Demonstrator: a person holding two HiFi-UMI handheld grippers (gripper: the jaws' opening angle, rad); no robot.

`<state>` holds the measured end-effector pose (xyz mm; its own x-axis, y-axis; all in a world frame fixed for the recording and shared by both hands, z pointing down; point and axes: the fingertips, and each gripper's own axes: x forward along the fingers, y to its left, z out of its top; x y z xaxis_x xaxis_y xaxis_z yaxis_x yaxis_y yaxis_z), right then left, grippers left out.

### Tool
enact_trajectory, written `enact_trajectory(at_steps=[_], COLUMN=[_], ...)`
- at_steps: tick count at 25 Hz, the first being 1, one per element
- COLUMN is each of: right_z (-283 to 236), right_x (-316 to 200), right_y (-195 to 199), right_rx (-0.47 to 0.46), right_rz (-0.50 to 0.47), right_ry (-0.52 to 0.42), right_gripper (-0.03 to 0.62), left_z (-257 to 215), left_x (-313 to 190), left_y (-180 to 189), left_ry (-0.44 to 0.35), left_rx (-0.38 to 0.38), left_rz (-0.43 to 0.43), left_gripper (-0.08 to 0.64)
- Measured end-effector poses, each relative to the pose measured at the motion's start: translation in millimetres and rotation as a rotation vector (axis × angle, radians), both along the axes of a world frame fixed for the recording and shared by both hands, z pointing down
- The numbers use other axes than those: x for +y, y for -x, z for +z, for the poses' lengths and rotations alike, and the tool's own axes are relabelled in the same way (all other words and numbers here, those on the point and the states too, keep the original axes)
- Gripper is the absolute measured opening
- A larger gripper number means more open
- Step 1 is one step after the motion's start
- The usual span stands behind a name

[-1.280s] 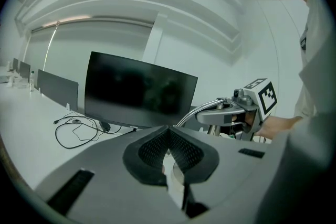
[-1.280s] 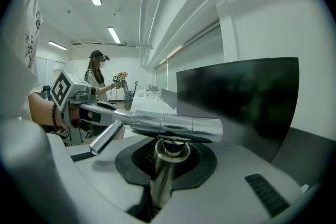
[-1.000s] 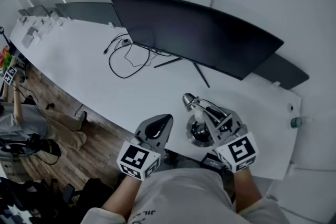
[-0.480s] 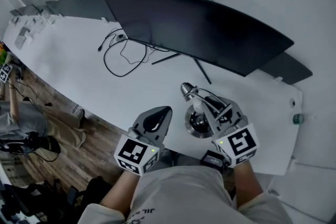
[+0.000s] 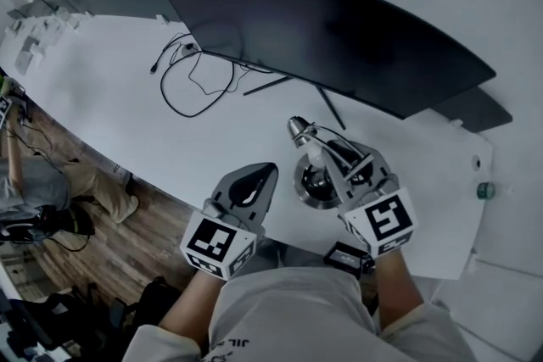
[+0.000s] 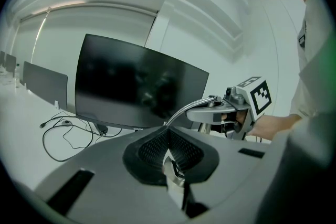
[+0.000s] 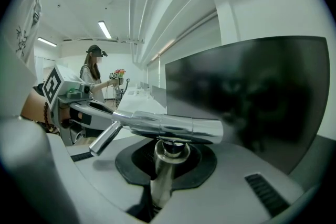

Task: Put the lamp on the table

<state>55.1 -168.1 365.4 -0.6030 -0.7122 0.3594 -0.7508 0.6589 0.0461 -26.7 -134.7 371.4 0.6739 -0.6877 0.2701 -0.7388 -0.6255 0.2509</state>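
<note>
- Pinching the chrome lamp (image 7: 173,126) by its upright stem, my right gripper (image 5: 333,168) has its 2 jaws clamped on it.
- The lamp's round base is over the white table (image 5: 119,97), near the front edge and in front of the curved monitor (image 5: 339,38); I can't tell whether it touches.
- My left gripper (image 5: 253,185) is just beside the lamp, jaws pressed together on nothing.
- Black cable (image 5: 199,89) loops lie further left on the table.
</note>
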Motion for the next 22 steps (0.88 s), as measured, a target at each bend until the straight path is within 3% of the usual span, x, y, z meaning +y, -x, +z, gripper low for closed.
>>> enact_trajectory(at_steps=[22], right_z=[44.2], right_x=[-39.3], right_y=[9.8], right_rx=[-0.003], right_rz=[0.017], right_ry=[0.008], right_gripper=[0.051], left_z=[25.7], left_x=[-23.2], left_y=[12.9], left_ry=[0.033], left_rx=[-0.003], left_rz=[-0.006], left_gripper=[0.003])
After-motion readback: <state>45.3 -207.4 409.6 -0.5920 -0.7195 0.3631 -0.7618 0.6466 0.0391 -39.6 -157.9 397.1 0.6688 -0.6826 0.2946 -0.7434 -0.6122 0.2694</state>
